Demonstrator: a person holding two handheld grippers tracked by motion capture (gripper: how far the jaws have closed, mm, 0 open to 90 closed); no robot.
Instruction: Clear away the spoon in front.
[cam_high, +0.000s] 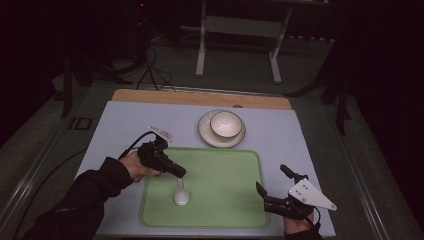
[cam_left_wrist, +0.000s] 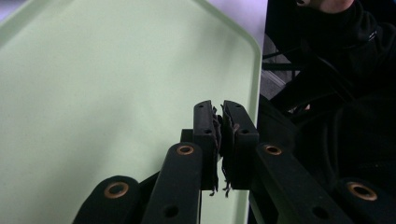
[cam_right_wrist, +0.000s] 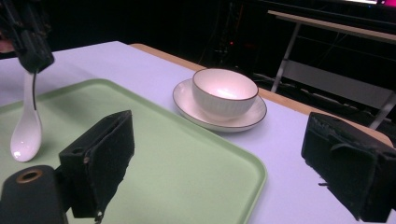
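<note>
Nearest in the high view, at the near right edge: right gripper (cam_high: 272, 181), jaws spread wide and empty, just off the green tray's (cam_high: 225, 165) right rim. Left of it, left gripper (cam_high: 181, 172) over the tray, clenched on the handle top of a white spoon (cam_high: 181, 195); spoon hanging upright, bowl end low at the tray's near left part. Beyond the tray, white bowl (cam_high: 225, 123) on a saucer (cam_high: 206, 134).

Left gripper view: pads (cam_left_wrist: 207, 135) pressed nearly together above the tray (cam_left_wrist: 93, 93).

Right gripper view: own pads (cam_right_wrist: 107, 154) far apart; spoon (cam_right_wrist: 25, 130) at far left, bowl end at or just above the tray surface (cam_right_wrist: 187, 172), contact not clear; bowl (cam_right_wrist: 225, 95) farther right.
</note>
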